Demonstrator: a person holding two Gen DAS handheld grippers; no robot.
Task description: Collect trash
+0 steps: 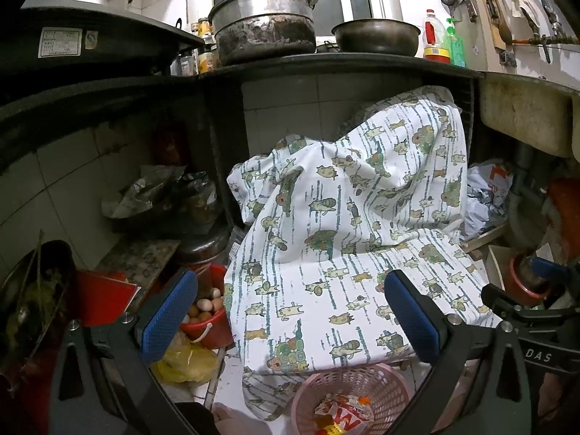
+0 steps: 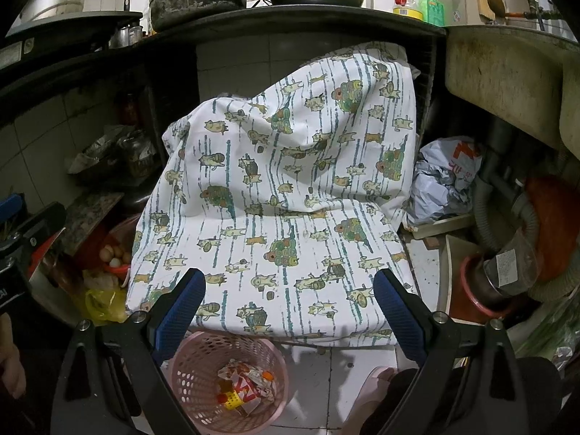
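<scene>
Holding wrappers: pink basket (image 2: 232,380) | red-white trash (image 2: 246,386) | both claws gaping

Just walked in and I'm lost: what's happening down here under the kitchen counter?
A person is collecting trash with a handheld gripper in each hand. The left gripper and right gripper both hang open and empty above a pink basket on the floor, which already holds torn wrappers. Behind it, a patterned cloth covers something bulky.

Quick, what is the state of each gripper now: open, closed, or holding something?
Left gripper: open, holding nothing, above the pink basket.
Right gripper: open, holding nothing.
</scene>
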